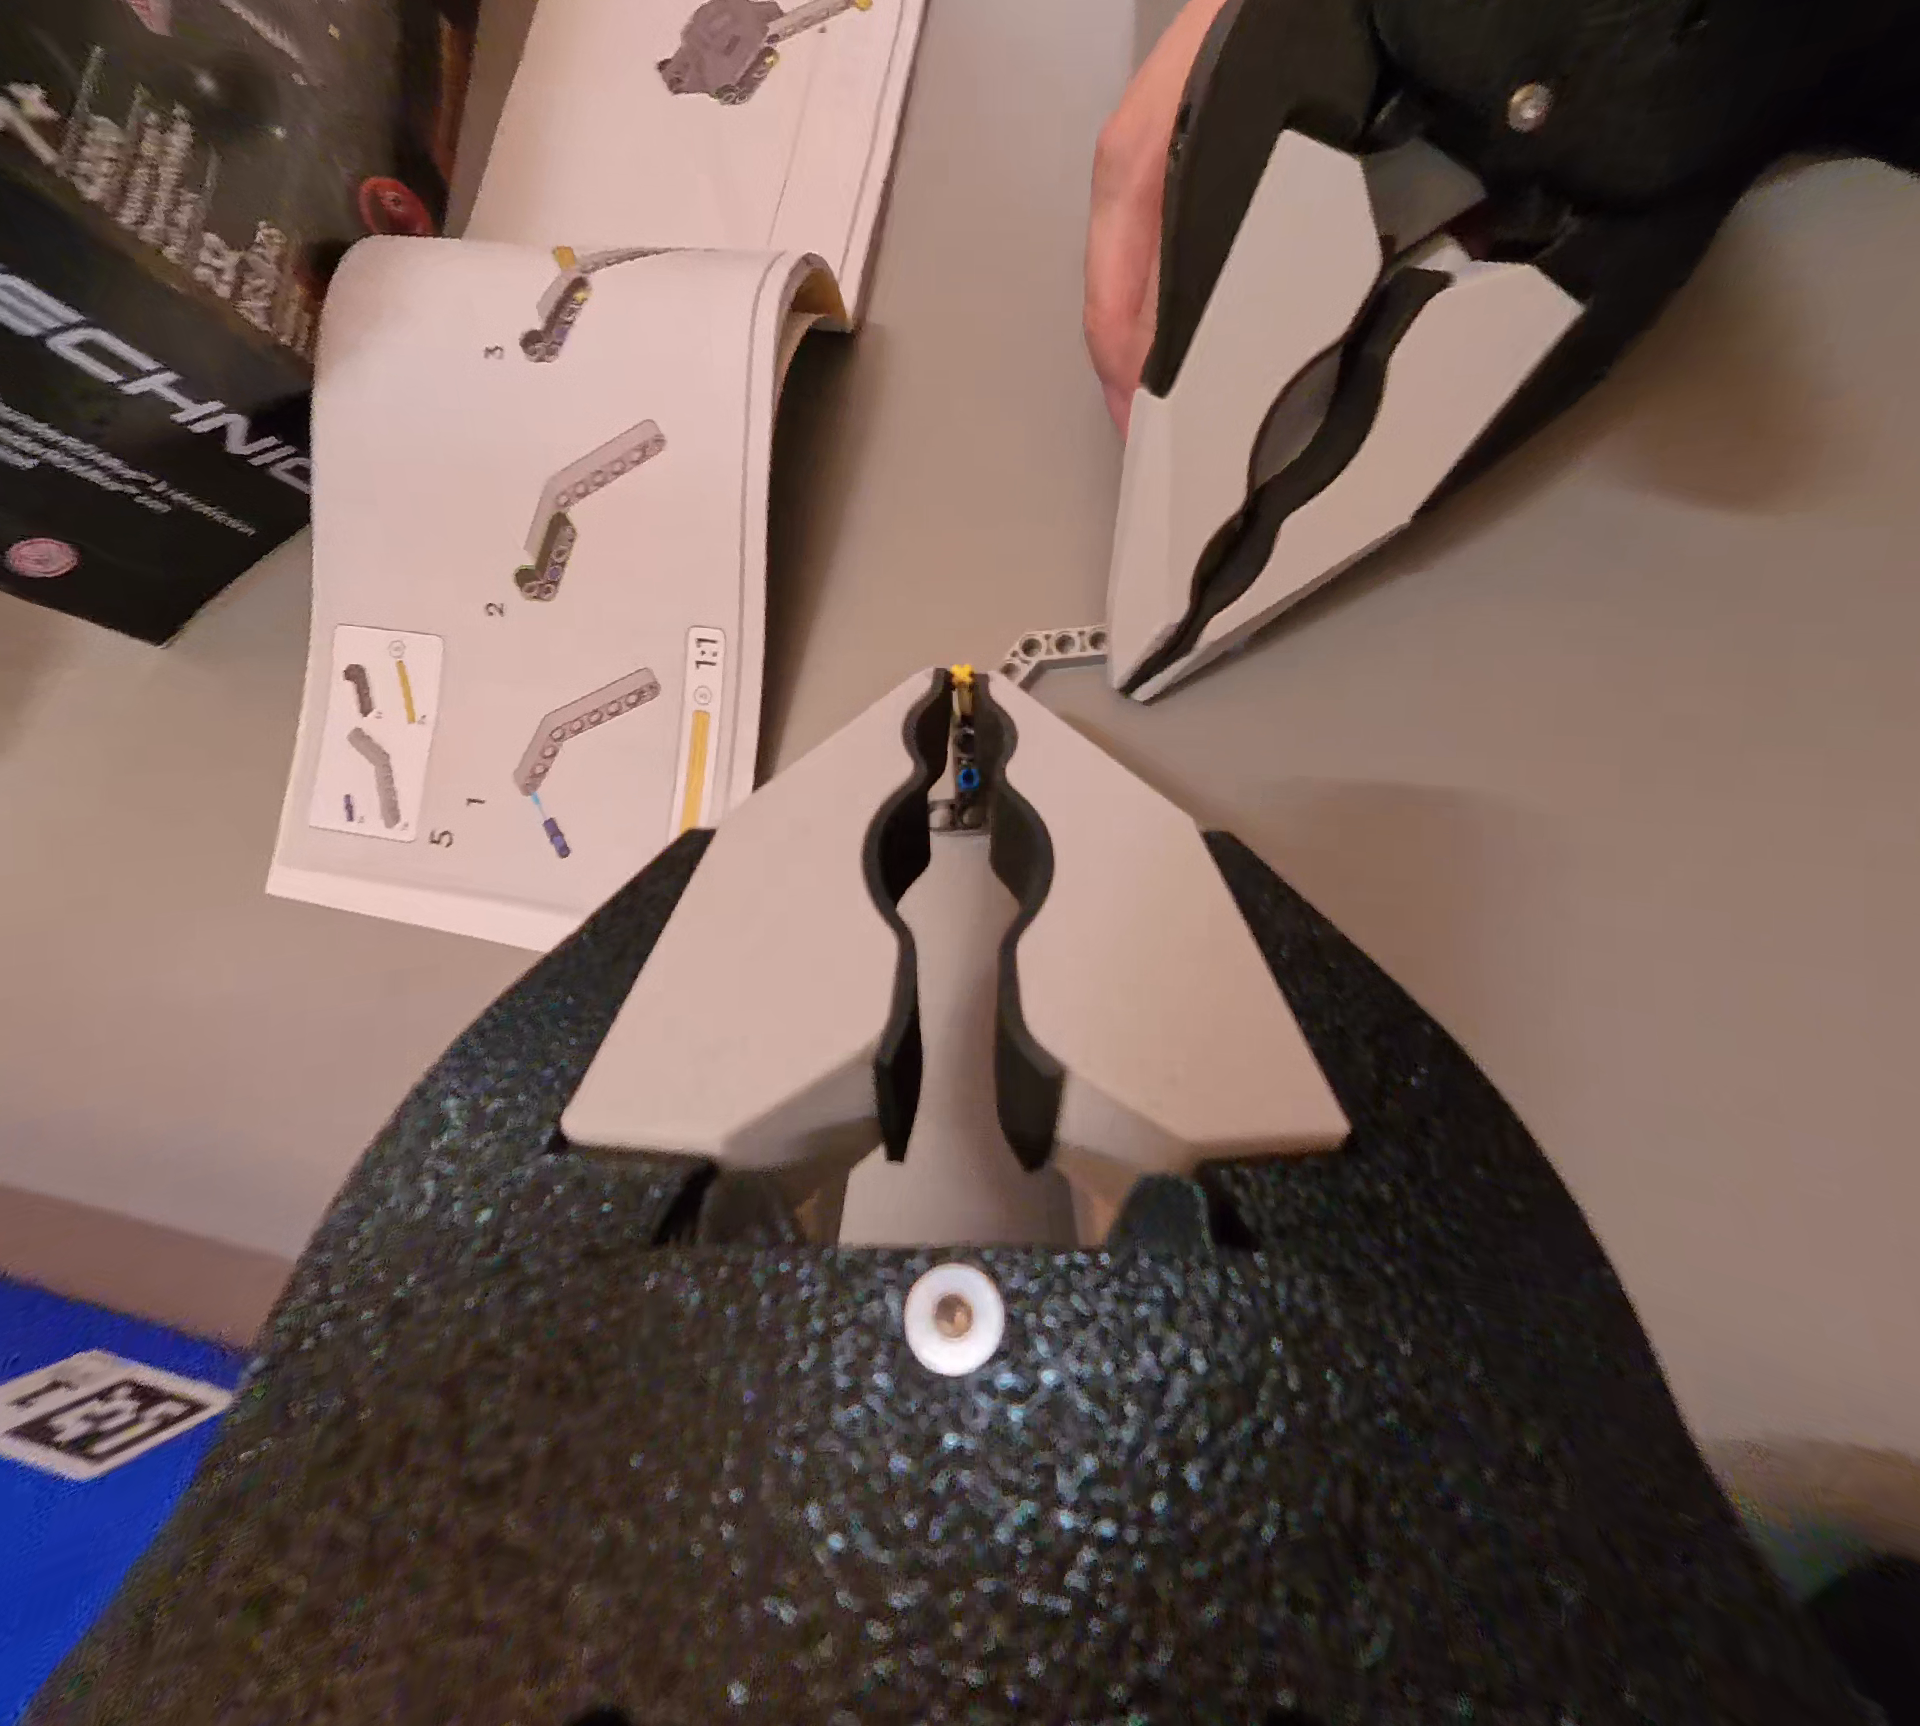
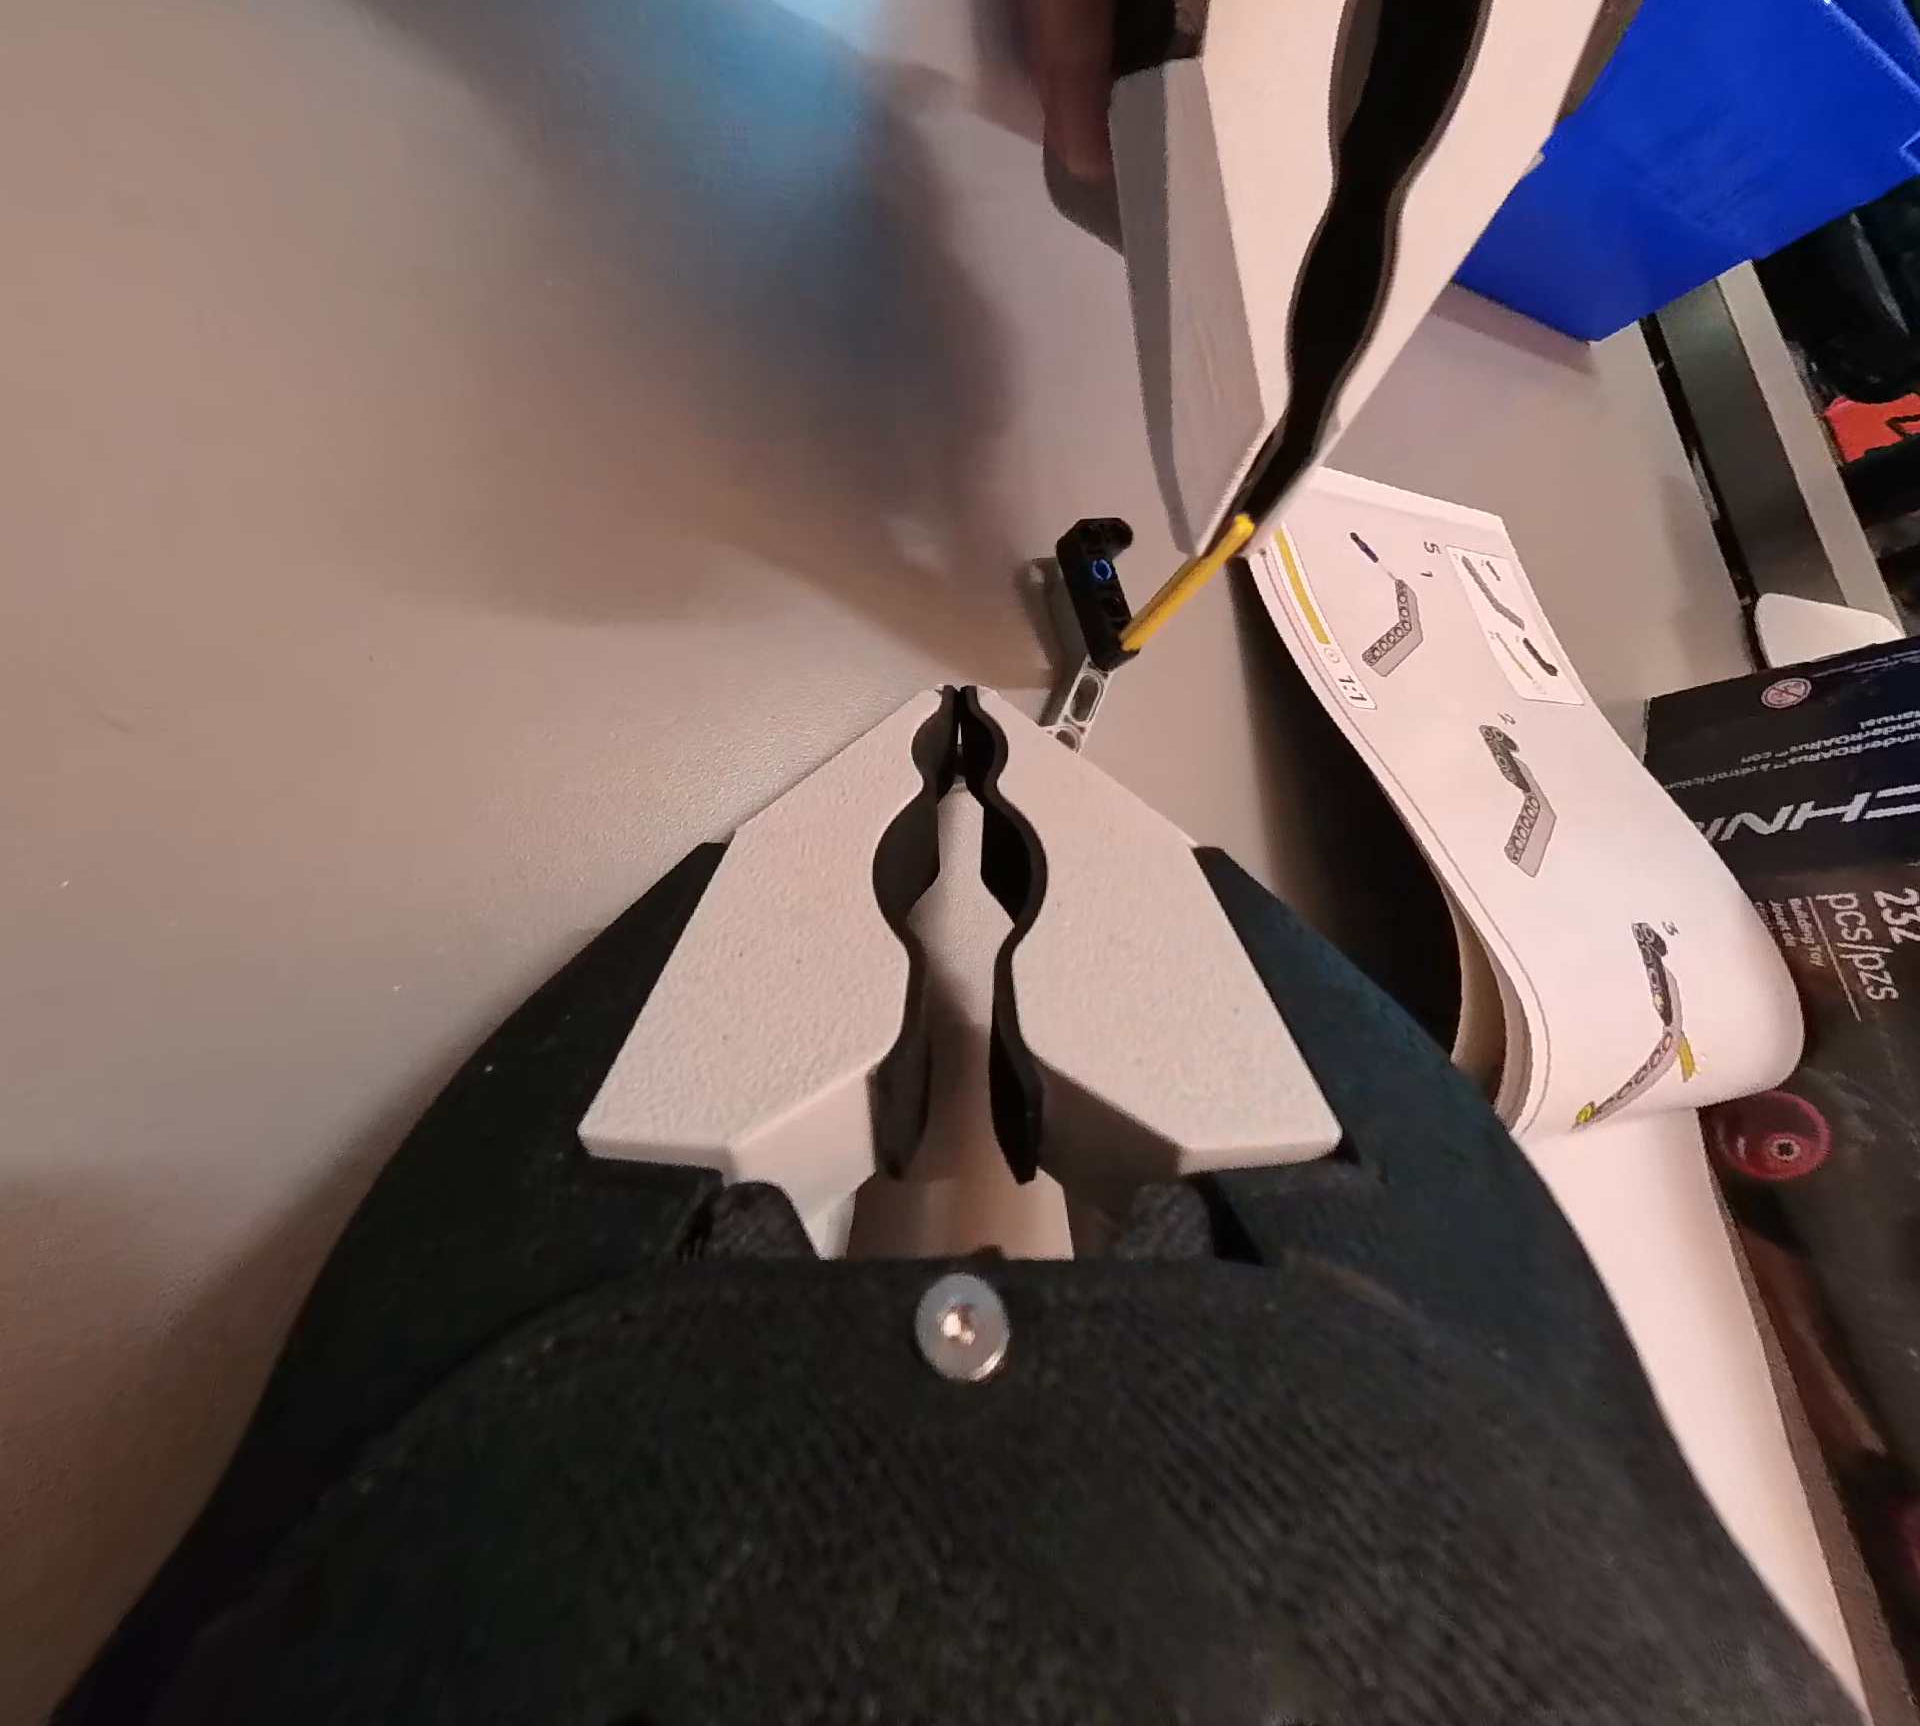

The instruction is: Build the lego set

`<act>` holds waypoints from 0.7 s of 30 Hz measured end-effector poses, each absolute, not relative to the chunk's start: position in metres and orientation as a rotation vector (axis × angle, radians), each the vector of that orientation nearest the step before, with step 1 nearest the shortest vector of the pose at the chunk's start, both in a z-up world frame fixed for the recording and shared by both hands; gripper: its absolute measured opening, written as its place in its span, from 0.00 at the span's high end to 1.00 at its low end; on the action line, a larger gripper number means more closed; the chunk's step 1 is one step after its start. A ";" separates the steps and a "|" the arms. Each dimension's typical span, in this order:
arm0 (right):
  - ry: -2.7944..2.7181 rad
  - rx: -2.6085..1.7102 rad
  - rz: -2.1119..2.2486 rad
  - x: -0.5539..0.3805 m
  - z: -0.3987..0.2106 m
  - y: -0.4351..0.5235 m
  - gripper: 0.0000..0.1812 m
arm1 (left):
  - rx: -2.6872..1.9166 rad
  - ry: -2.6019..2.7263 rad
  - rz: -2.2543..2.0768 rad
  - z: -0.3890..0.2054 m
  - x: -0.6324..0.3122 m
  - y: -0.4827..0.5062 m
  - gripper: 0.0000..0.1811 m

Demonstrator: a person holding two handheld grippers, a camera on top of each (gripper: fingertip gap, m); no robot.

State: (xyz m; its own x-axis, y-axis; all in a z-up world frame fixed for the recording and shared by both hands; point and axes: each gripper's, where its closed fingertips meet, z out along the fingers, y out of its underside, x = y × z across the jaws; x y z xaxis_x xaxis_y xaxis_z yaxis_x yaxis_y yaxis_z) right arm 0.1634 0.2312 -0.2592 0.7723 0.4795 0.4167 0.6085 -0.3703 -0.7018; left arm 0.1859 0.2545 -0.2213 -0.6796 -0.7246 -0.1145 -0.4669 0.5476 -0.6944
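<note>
My left gripper (image 1: 964, 689) is shut on a thin yellow axle (image 1: 964, 674). In the right wrist view the left gripper (image 2: 1252, 523) comes in from the top, and the axle (image 2: 1184, 585) slants down from it. The axle's far end meets a small black piece (image 2: 1096, 580) with a blue pin. That piece sits on a grey angled beam (image 2: 1081, 700) on the table. My right gripper (image 2: 956, 697) is shut, with nothing visible between its tips. It sits right beside the beam's near end. In the left wrist view the right gripper's tips (image 1: 1127, 689) touch the beam's end (image 1: 1055, 643).
An open instruction booklet (image 1: 540, 585) lies left of the work spot and also shows in the right wrist view (image 2: 1507, 793). The dark set box (image 1: 156, 222) stands beyond it. A blue bin (image 2: 1714, 118) is behind the left gripper. A hand (image 1: 1127, 222) holds the right gripper.
</note>
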 end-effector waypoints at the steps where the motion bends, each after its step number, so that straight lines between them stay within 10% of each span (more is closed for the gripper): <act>1: -0.814 -2.036 -0.174 0.163 -0.259 0.231 1.00 | -0.971 2.404 -0.906 -0.221 0.186 0.254 1.00; 16: -0.775 -2.045 -0.197 0.167 -0.258 0.232 1.00 | -0.977 2.420 -0.858 -0.219 0.183 0.259 1.00; 21: -0.486 -2.077 -0.191 0.189 -0.244 0.239 0.86 | -0.987 2.422 -0.846 -0.222 0.182 0.259 1.00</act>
State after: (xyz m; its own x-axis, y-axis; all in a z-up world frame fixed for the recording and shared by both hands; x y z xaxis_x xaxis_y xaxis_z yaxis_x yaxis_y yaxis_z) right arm 0.1894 0.2391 -0.2440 0.9085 0.2638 0.3241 0.4139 -0.4608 -0.7851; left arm 0.1820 0.2588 -0.2217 -0.6759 -0.7264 -0.1244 -0.4908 0.5696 -0.6593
